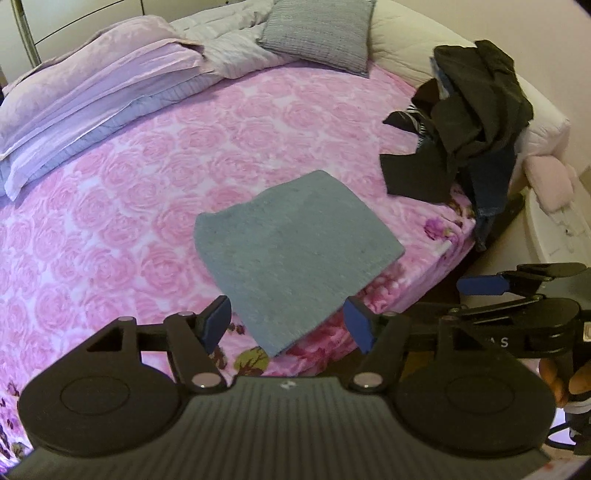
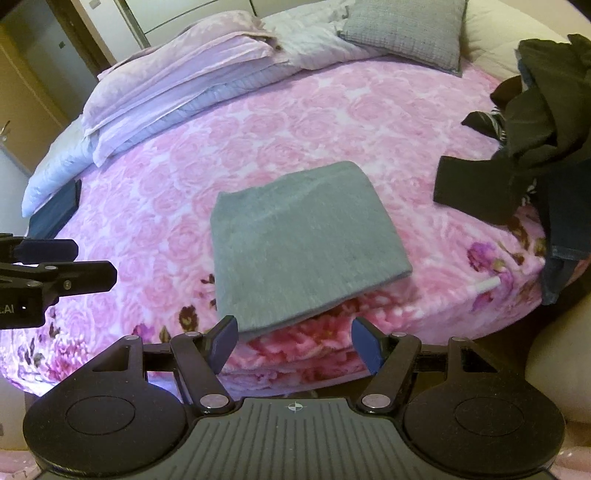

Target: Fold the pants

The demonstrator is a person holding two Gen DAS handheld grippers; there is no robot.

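Item: grey pants point(image 2: 306, 243), folded into a flat, roughly square packet. You will find them on the bed point(image 2: 155, 206), on the pink rose-patterned blanket, near its front edge; in the right wrist view they sit at centre, with the near corner overhanging the edge toward 6 o'clock.

Condition: layers look stacked and even, so the fold seems finished or one step short; the blur hides any waistband or hem.

Handling: soft knit, light and limp, not fragile, and unlikely to slip on the plush blanket. Lifted by one corner it would sag and the layers would fan open. If you fold or move it again, take both near corners through every layer, or the folded edge toward 3 o'clock, and keep it low.

Left gripper point(image 1: 286, 325): fingers point(image 1: 218, 321) spread apart, holding nothing, hovering just short of the packet's near corner.

Right gripper point(image 2: 293, 341): fingers point(image 2: 225, 339) likewise apart and empty, just in front of the near edge.

Also present: dark clothes pile point(image 2: 539, 147) at 2 o'clock, well apart from the pants; folded pale bedding point(image 2: 177, 99) at 10 o'clock; grey pillow point(image 2: 406, 33) at 1 o'clock
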